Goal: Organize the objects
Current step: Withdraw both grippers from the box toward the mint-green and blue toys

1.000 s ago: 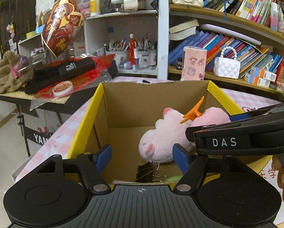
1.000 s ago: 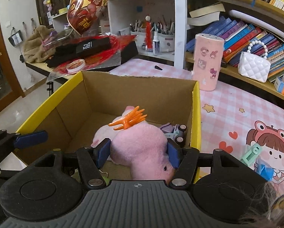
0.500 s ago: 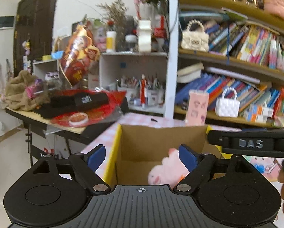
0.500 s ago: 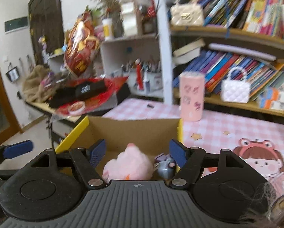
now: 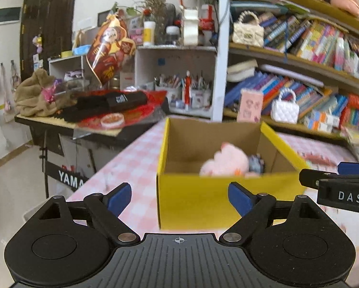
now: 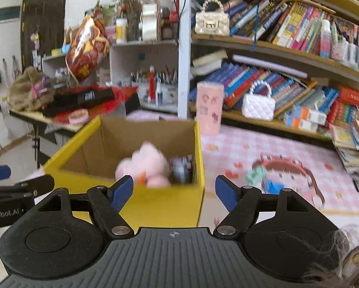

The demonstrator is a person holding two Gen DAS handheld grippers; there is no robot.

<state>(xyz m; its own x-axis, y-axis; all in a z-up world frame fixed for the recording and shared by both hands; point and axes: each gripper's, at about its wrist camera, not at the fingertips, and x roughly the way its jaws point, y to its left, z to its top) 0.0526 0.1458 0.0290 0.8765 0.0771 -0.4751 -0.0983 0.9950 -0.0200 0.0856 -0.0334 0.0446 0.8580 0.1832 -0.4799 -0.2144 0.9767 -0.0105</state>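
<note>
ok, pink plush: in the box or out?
In. The pink plush lies inside the yellow box, below its rim; both hand-held grippers are open and empty.

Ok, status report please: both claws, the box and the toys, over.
Left claw open, empty. Right claw open, empty. Pink plush lies inside yellow box. Green clip on mat, outside box. Nothing blocking.
</note>
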